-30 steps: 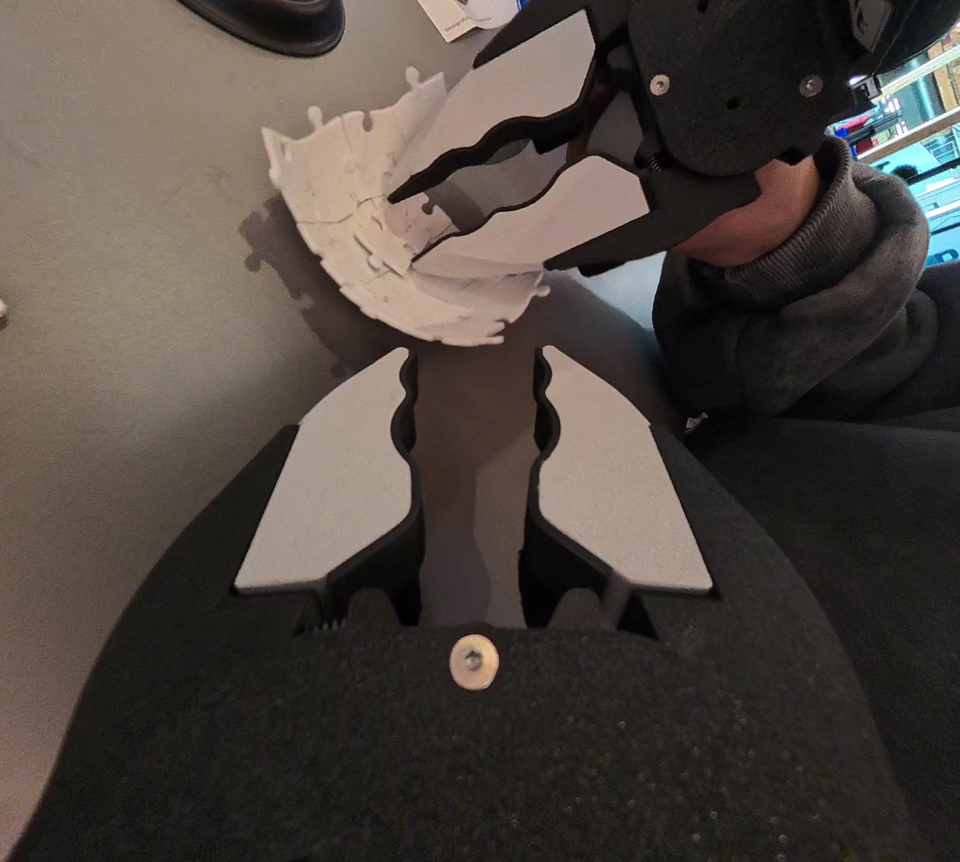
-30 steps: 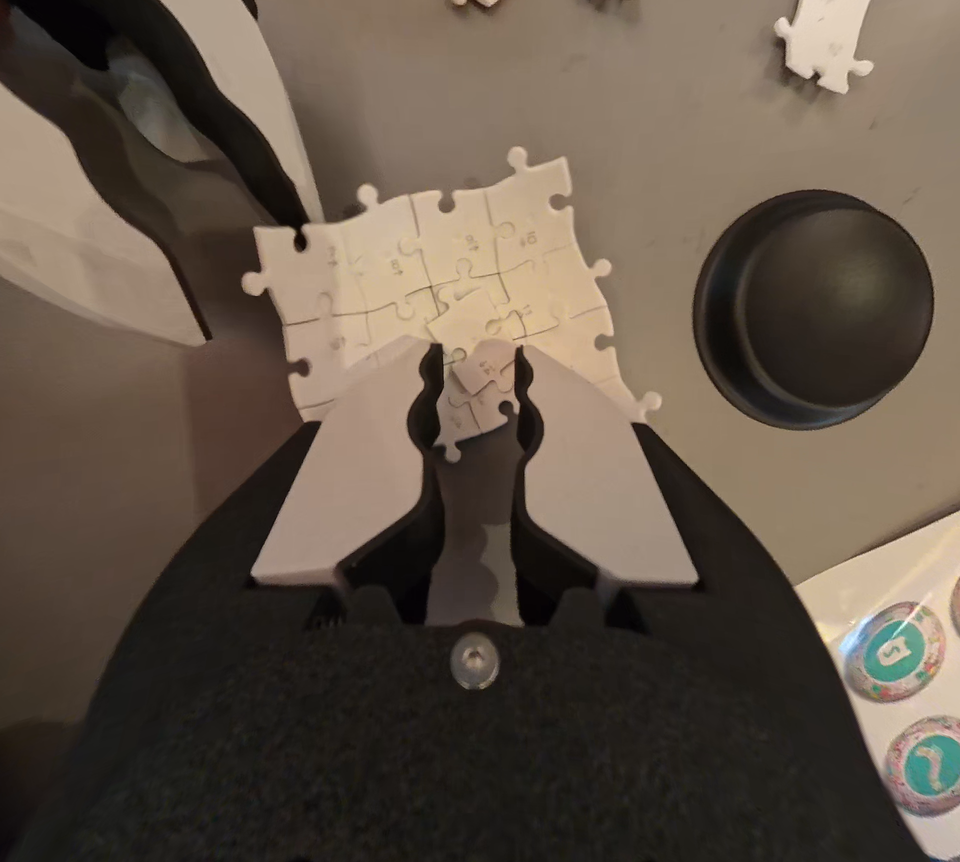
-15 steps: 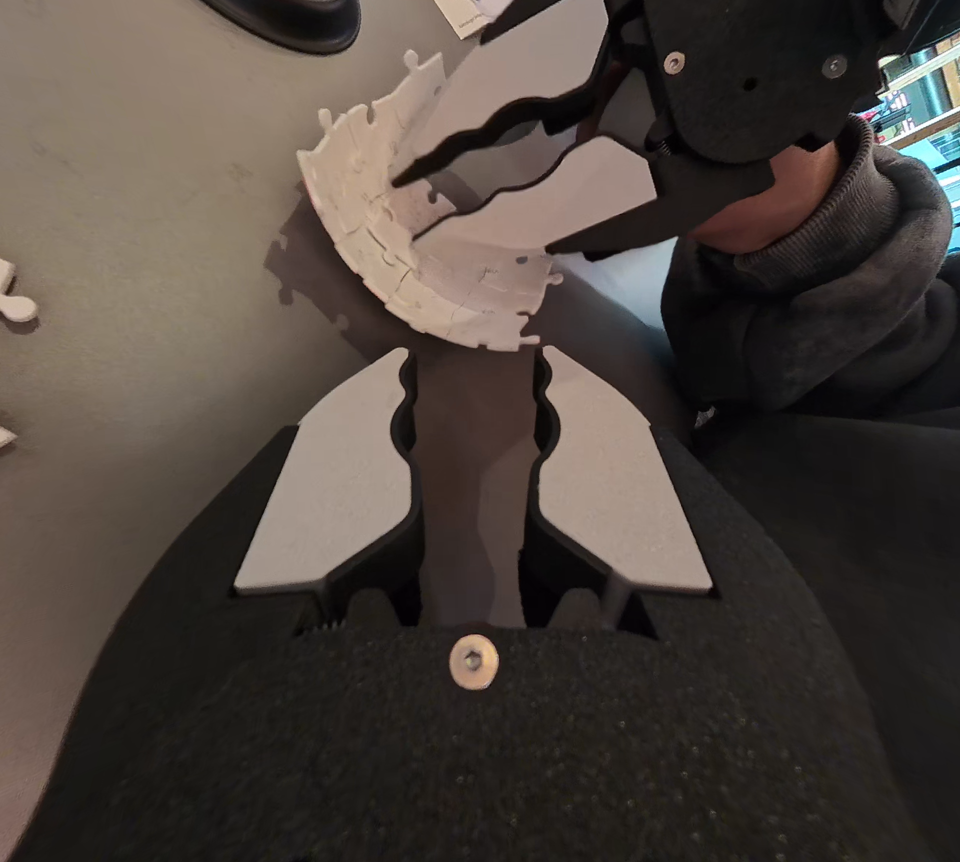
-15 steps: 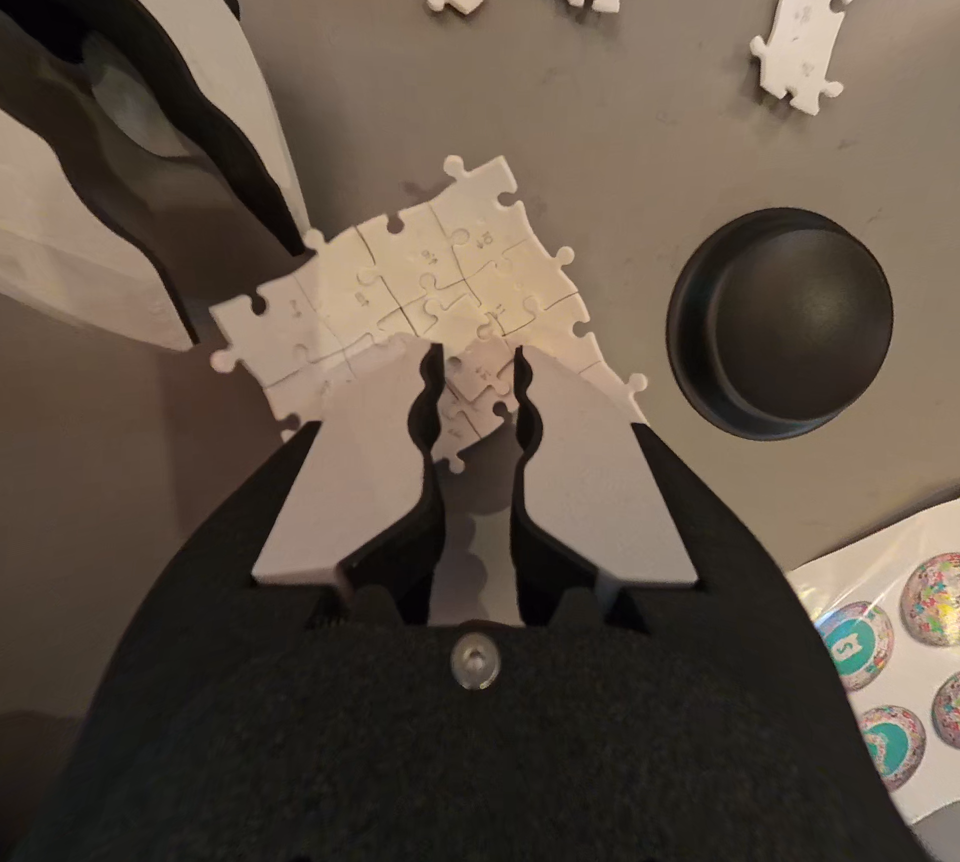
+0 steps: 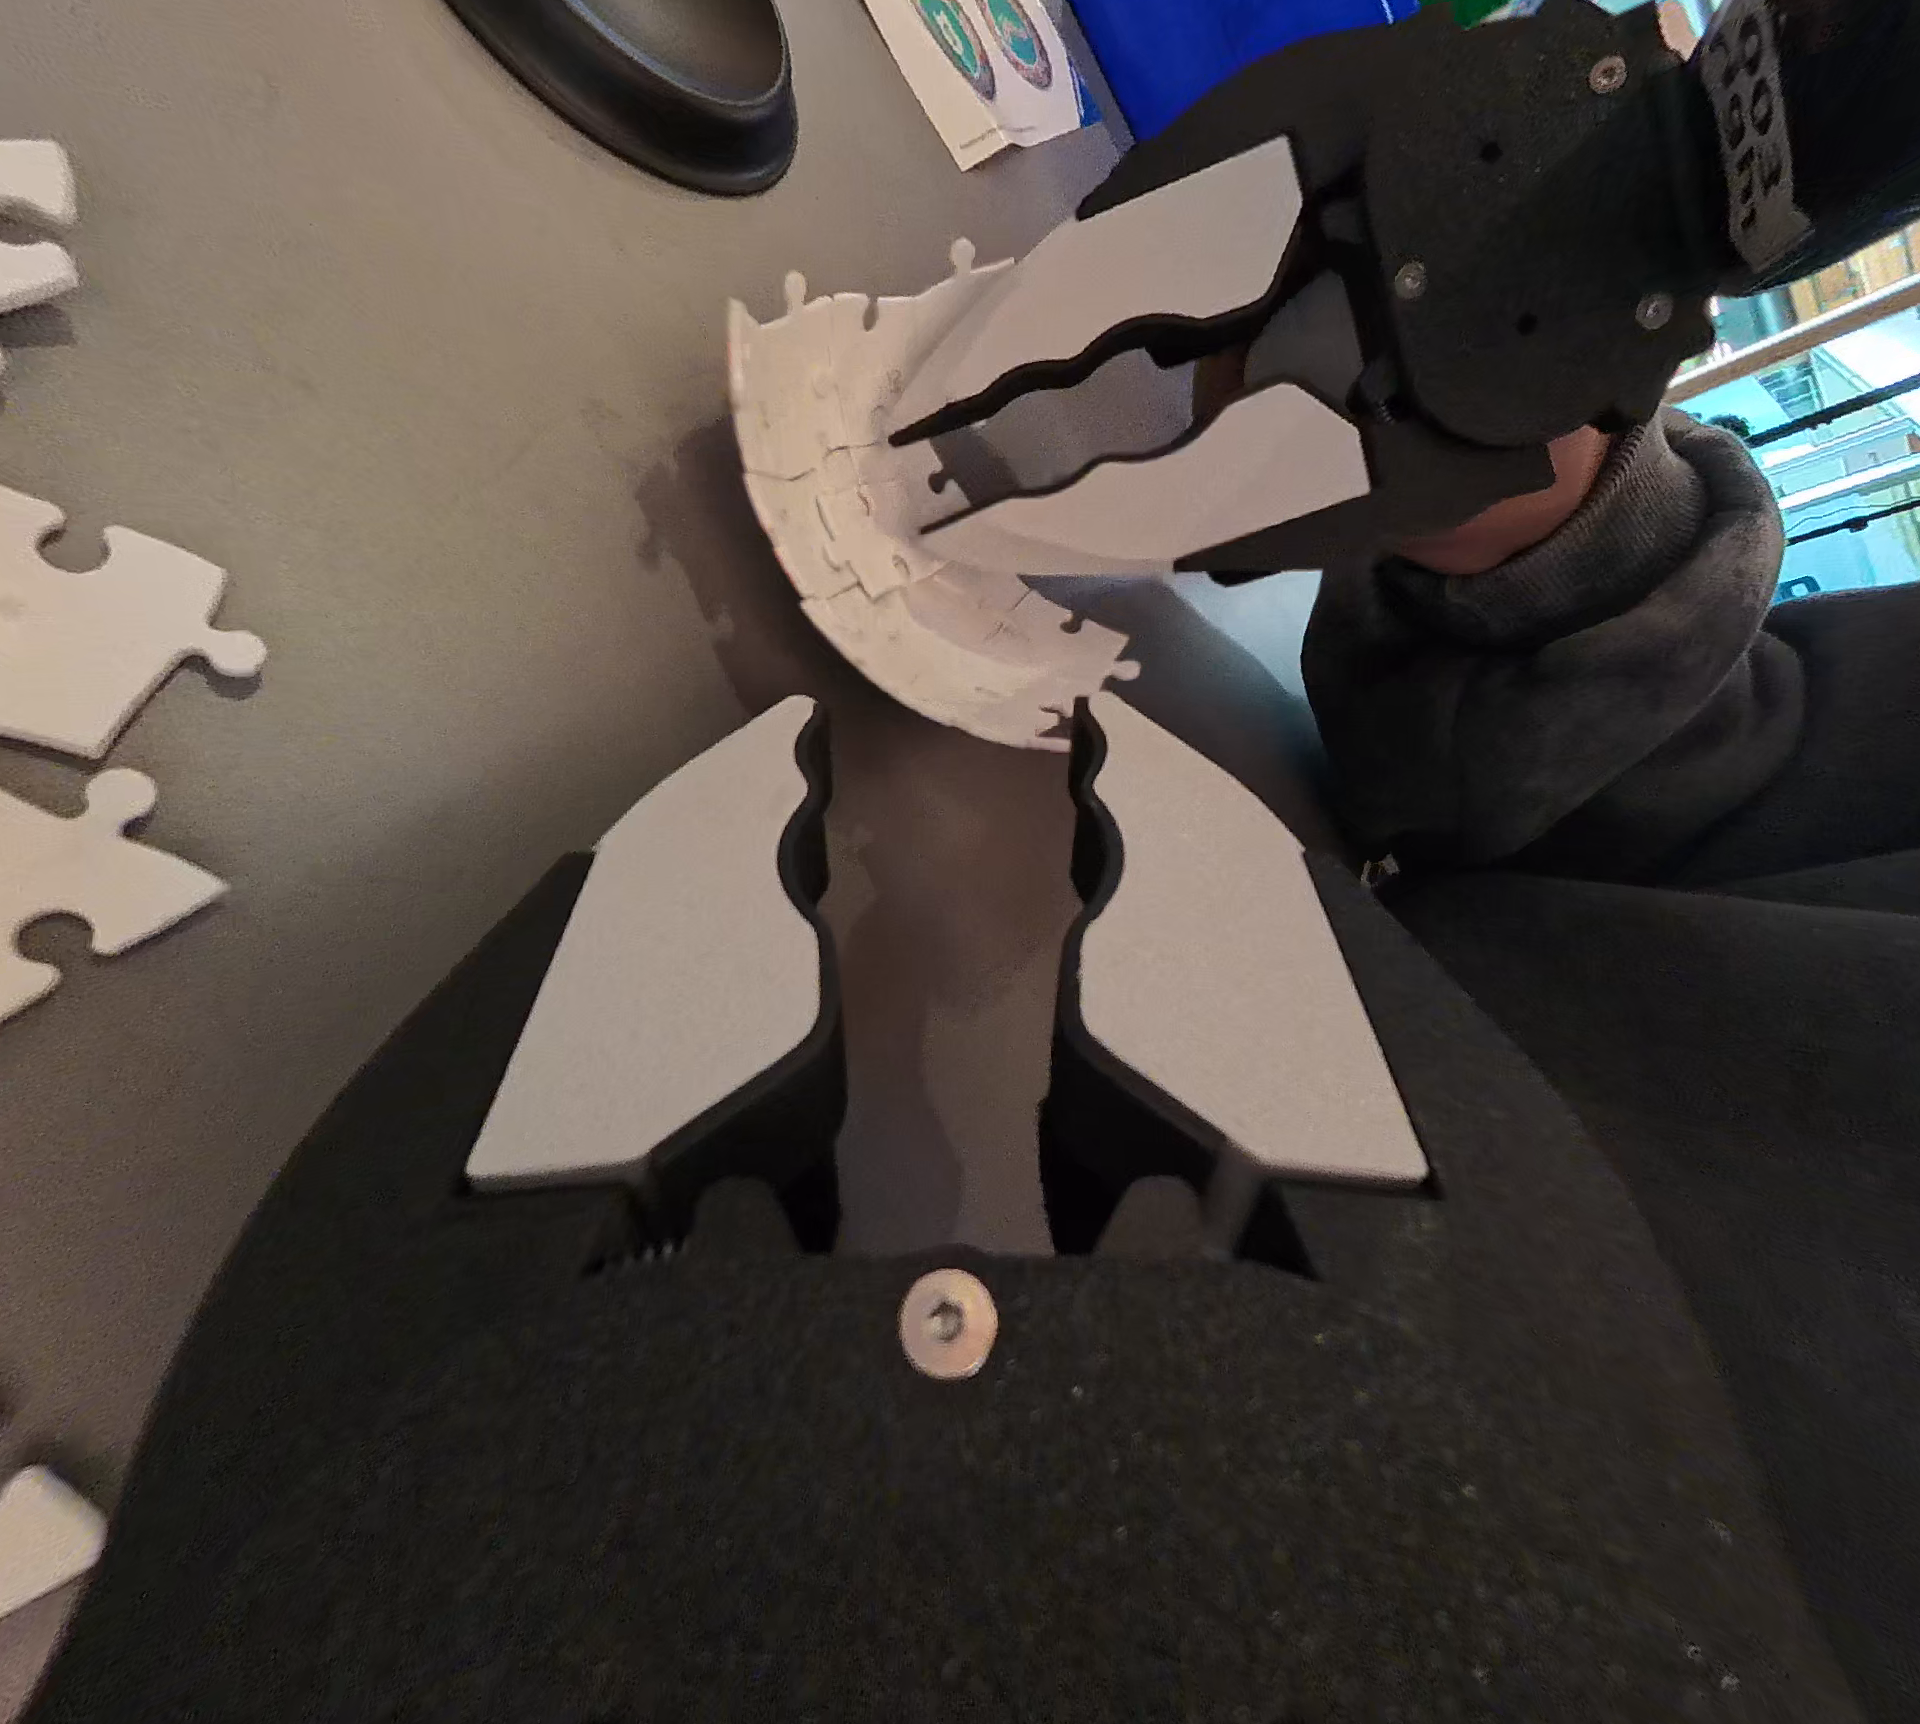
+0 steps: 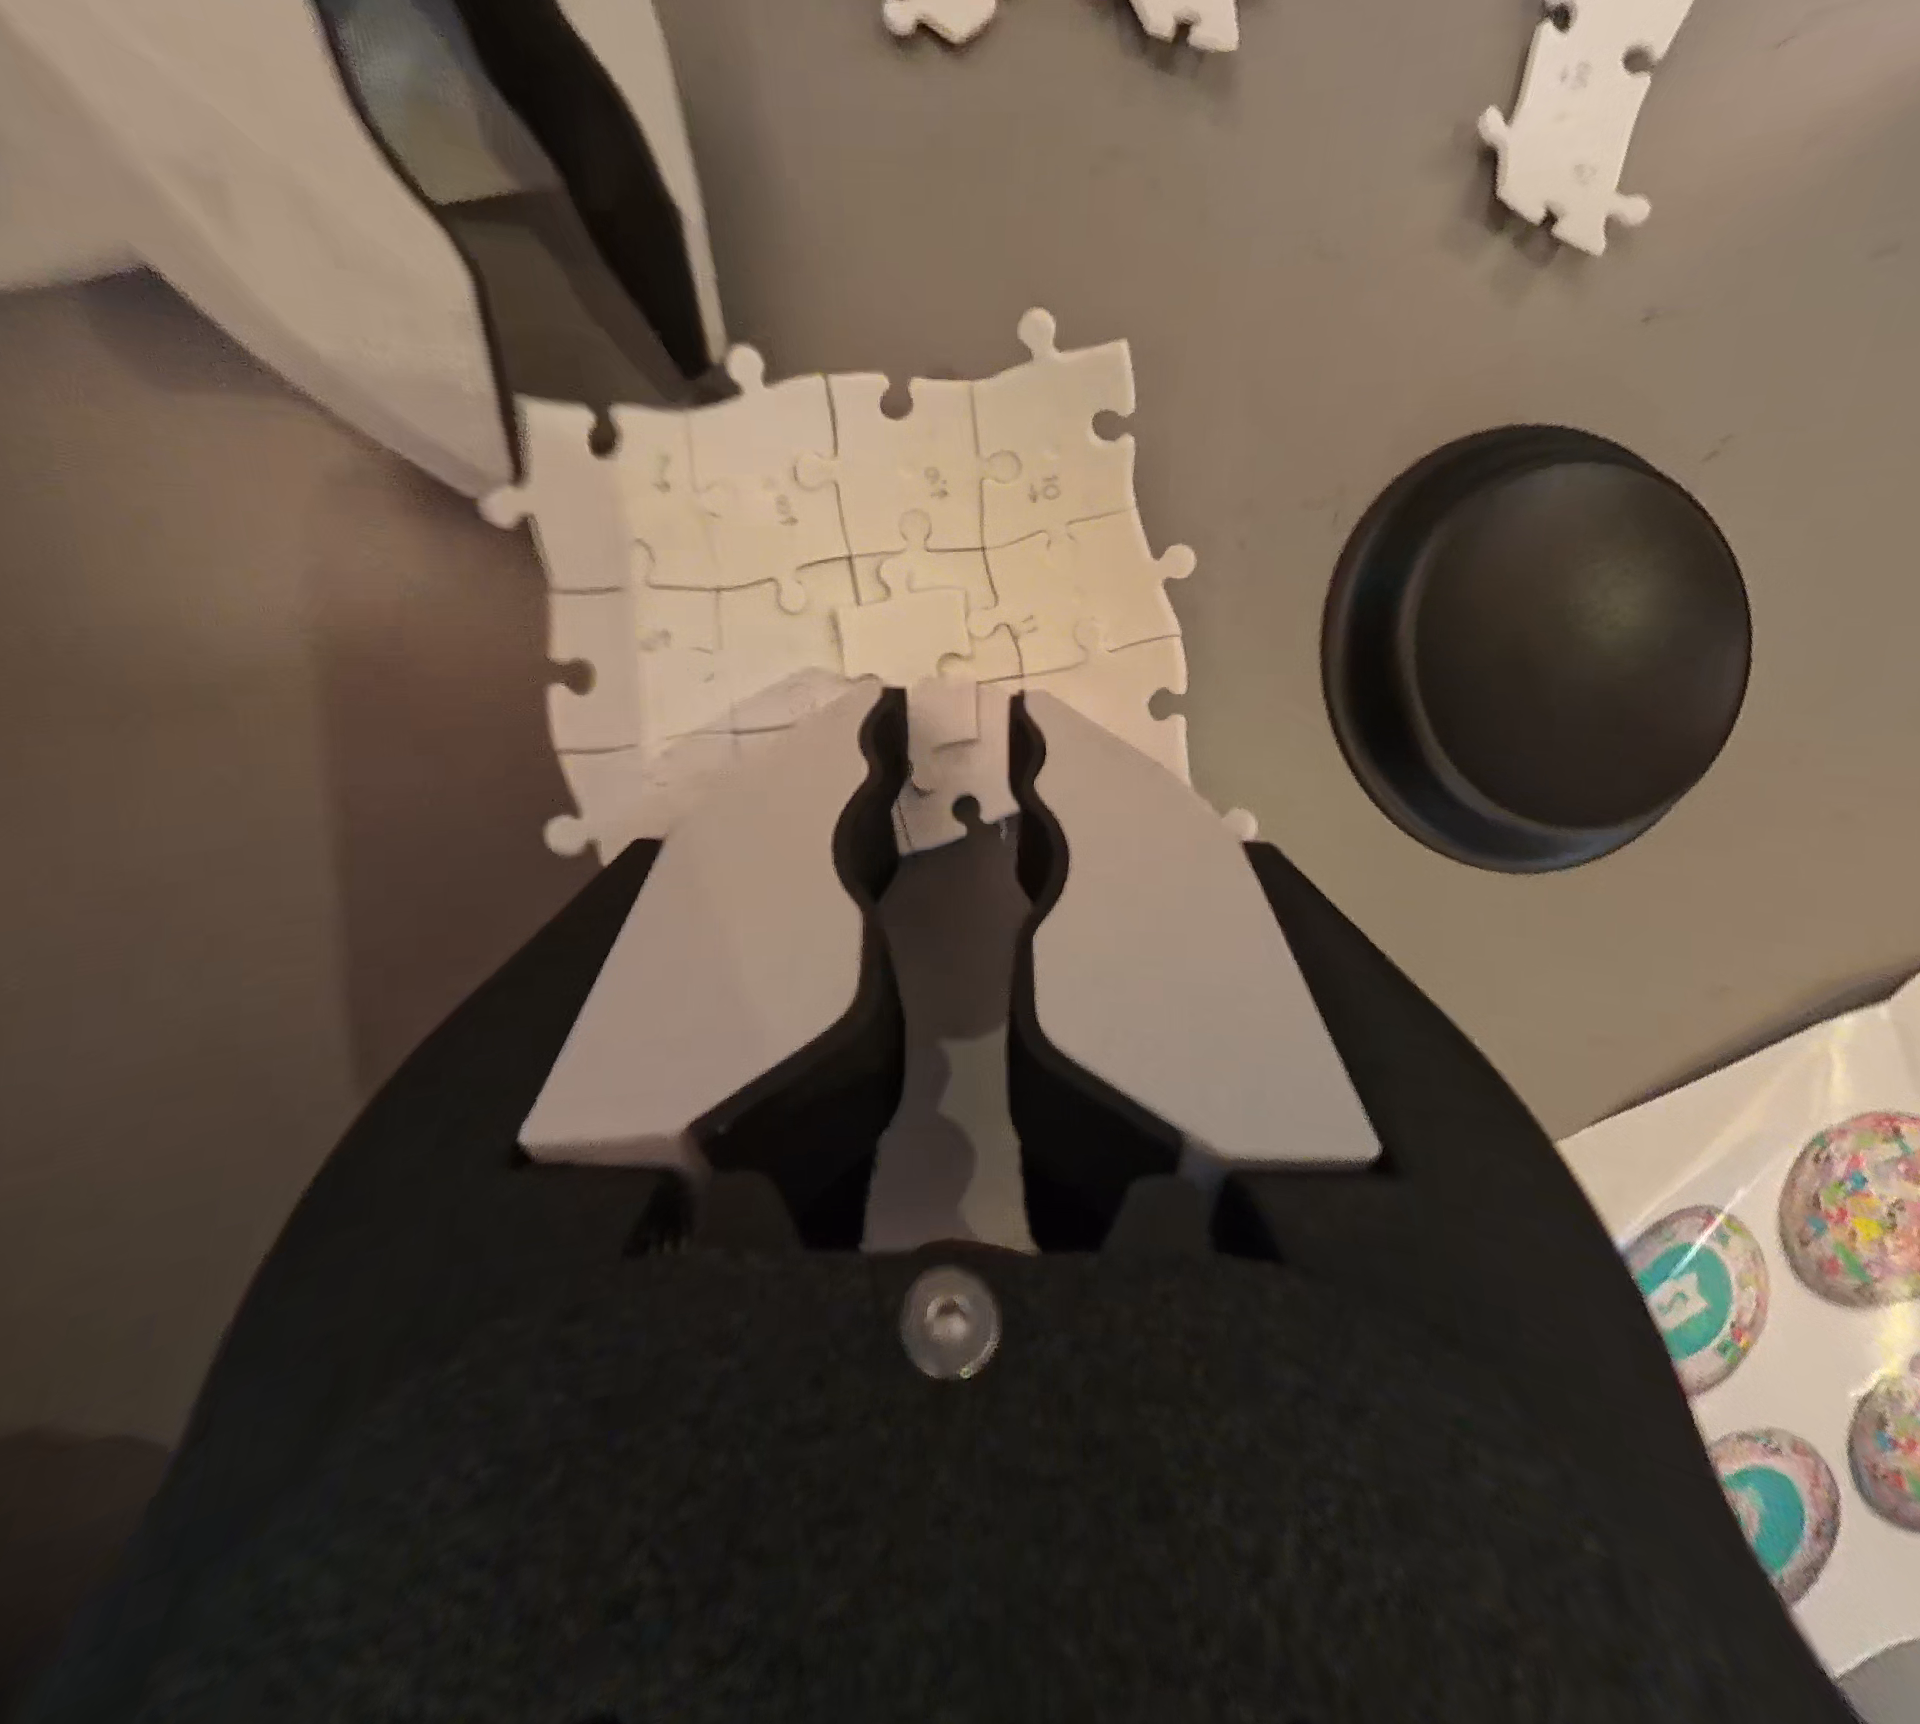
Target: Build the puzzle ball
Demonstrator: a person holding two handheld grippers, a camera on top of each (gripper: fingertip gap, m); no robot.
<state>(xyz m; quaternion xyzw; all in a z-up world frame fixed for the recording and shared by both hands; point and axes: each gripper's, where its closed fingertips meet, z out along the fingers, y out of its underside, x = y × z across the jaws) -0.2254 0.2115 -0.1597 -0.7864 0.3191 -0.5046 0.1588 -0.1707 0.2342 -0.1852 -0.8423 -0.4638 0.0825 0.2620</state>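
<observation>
Jaws of my right gripper (image 6: 953, 706) pinch a loose piece (image 6: 902, 640) against the half-built puzzle shell (image 6: 748, 521) at frame centre, left gripper (image 5: 945, 729) gaping empty; I judge unsupported pressing could tip or split it.
</observation>
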